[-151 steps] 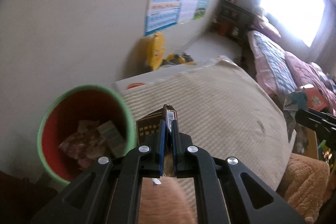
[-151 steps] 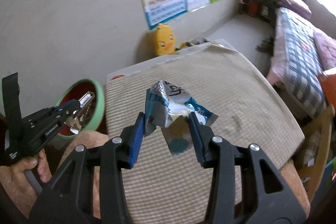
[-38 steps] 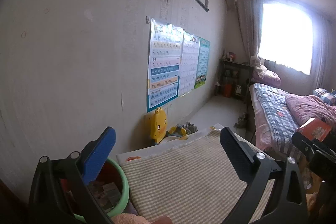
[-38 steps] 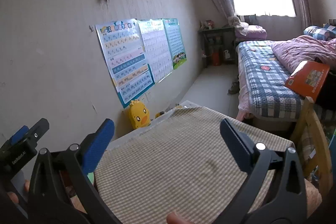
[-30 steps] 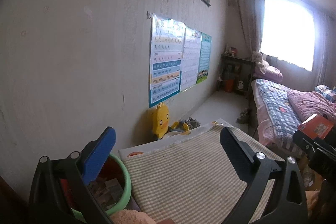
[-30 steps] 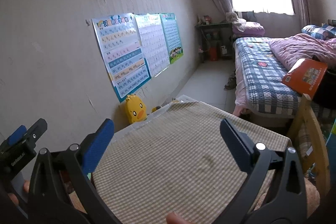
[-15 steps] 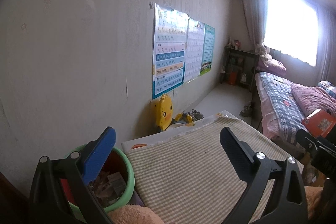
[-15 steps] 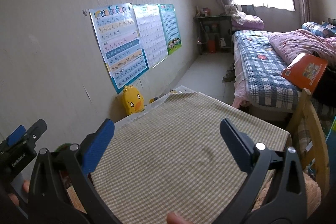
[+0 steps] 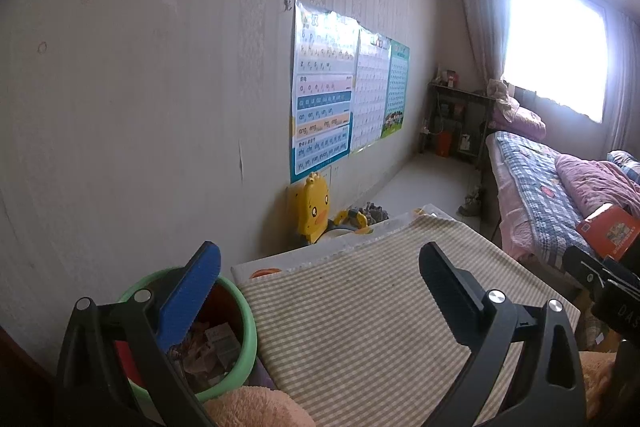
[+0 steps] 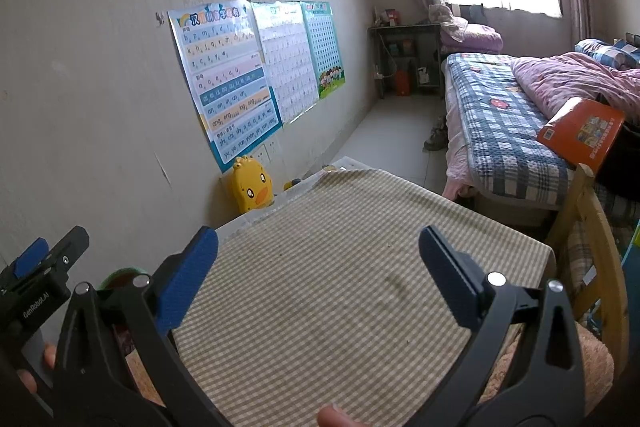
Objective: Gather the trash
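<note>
Both the left gripper and the right gripper hang with jaws spread wide and nothing between them above the beige checked cloth-covered bench, while crumpled wrappers and paper trash lie inside the green-rimmed red plastic bin just beside the bench's left edge.

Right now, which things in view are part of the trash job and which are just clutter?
Job:
green bin with trash in it
left gripper, open, empty
right gripper, open, empty

Clutter:
checked tablecloth
yellow duck toy
wall posters
orange book
bed
</note>
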A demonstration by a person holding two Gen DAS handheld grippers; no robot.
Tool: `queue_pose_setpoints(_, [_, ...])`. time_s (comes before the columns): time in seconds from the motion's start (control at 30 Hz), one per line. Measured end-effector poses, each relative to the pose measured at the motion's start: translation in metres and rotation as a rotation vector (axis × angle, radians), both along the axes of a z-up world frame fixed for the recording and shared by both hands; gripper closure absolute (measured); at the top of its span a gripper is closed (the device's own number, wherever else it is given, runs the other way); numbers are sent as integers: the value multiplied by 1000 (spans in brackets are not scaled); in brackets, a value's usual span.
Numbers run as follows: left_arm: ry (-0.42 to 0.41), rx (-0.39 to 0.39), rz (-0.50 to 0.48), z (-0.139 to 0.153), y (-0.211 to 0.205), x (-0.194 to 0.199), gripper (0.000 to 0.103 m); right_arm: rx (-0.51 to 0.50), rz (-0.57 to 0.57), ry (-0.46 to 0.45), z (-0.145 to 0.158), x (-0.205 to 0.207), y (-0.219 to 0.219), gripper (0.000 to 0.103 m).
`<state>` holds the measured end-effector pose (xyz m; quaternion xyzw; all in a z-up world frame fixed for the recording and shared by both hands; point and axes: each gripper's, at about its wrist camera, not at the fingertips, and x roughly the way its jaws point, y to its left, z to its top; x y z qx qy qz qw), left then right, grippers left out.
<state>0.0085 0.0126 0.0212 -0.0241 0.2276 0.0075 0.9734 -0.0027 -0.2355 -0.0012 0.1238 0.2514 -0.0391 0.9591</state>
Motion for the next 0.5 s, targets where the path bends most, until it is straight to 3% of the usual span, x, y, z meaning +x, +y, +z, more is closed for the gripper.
queue_pose_setpoints(0.5, [34, -4, -6, -10, -1, 8, 8, 4, 7, 36, -11, 7, -1, 4])
